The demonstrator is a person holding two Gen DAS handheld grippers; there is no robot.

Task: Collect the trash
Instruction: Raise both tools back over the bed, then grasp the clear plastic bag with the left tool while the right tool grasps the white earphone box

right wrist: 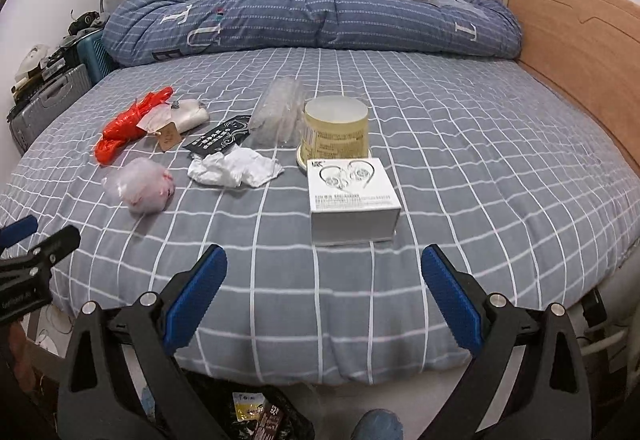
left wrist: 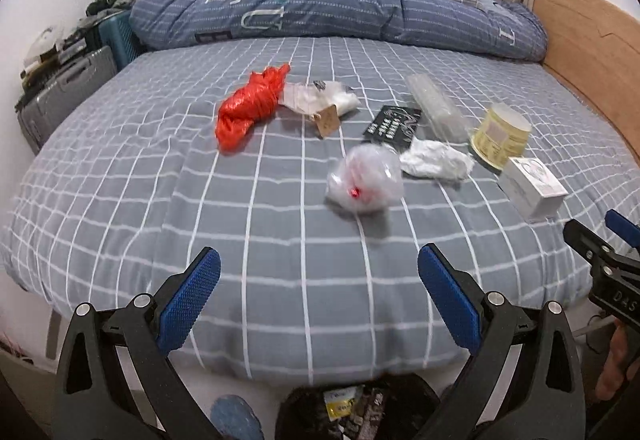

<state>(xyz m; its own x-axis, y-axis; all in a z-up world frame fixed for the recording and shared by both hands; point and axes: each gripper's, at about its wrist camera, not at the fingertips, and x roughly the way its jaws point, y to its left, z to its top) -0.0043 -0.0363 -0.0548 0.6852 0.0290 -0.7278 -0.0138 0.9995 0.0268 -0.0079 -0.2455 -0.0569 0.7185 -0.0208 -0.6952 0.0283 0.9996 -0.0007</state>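
- We hold the left hand-held gripper (left wrist: 319, 272) and the right hand-held gripper (right wrist: 324, 270) with their ribbed blue pads wide apart, gripping nothing.
- On the grey checked bed sheet (left wrist: 280, 280) lie a crinkled red plastic bag (left wrist: 248, 108), a crumpled white tissue (right wrist: 234, 169), a clear balled plastic bag (left wrist: 364, 180), a round yellow tub (right wrist: 336, 130) and a white cardboard box (right wrist: 354, 200).
- A black bin (left wrist: 352, 412) with wrappers sits below the bed edge.

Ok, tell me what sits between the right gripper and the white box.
Nothing visible: the right gripper is open, and only bare checked bedsheet lies between it and the white box.
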